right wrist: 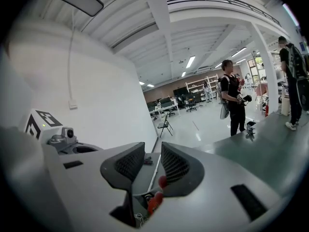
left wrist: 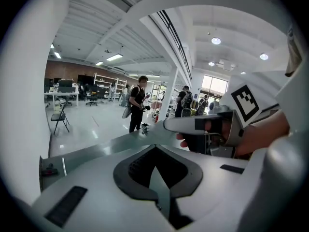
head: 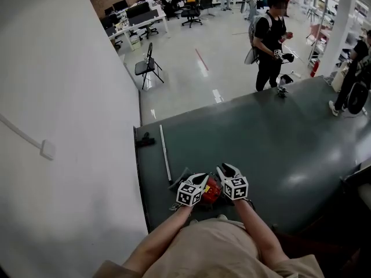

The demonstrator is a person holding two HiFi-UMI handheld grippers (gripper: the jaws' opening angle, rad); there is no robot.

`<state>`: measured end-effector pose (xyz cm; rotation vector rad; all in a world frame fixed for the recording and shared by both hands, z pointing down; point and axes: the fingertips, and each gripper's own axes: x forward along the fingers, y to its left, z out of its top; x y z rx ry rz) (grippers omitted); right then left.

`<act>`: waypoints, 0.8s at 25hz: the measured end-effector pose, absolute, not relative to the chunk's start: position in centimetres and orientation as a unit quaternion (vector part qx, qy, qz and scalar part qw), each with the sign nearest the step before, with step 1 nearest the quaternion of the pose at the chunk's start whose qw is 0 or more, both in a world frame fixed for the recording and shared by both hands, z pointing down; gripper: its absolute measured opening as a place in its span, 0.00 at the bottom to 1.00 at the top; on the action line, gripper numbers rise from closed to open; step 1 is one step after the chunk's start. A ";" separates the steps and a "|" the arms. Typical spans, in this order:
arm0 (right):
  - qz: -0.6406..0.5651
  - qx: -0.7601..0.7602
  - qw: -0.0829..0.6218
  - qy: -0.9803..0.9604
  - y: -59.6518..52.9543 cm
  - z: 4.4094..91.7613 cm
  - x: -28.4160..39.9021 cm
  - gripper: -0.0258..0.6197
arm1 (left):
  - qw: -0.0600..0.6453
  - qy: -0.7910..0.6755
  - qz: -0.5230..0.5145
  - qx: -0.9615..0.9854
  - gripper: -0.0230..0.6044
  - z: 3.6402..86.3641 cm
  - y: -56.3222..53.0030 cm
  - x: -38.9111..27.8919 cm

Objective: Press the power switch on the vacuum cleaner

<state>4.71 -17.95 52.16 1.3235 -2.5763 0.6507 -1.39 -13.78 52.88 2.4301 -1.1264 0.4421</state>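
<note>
Vacuum cleaner [head: 212, 191]: small, red, at near edge of table [head: 261, 143]. Prob. light hard plastic, may skid, so brace body. Left gripper [left wrist: 153, 151] tips together, empty. Right gripper [right wrist: 150, 153] jaws slightly apart, vacuum's red low in gap.

Both the left claw [left wrist: 155, 148] and right claw [right wrist: 153, 151] are pale grey shells with black ribbed pads [right wrist: 126, 166], each carrying a white cube [head: 191, 193] printed with black square markers. The person wears a beige short-sleeved top [head: 223, 251].
</note>
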 end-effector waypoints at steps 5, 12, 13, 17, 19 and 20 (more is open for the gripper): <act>0.229 0.459 0.100 -0.853 -18.0 53.5 6.2 0.21 | 0.217 -0.409 0.163 0.871 0.04 52.9 -13.3 -0.5; 0.207 0.468 0.153 -0.846 -17.9 53.8 7.6 0.18 | 0.260 -0.422 0.155 0.854 0.04 53.3 -14.1 0.3; 0.208 0.464 0.154 -0.847 -17.7 53.9 7.8 0.18 | 0.265 -0.426 0.152 0.851 0.04 53.2 -14.1 0.4; 0.180 0.451 0.221 -0.846 -16.2 55.2 8.8 0.06 | 0.274 -0.437 0.144 0.845 0.04 53.3 -13.5 0.6; 0.179 0.449 0.231 -0.845 -15.6 55.7 9.4 0.06 | 0.274 -0.442 0.146 0.841 0.04 53.6 -12.9 1.0; 0.181 0.449 0.229 -0.845 -15.4 55.8 9.7 0.05 | 0.275 -0.444 0.147 0.840 0.04 53.7 -12.5 1.2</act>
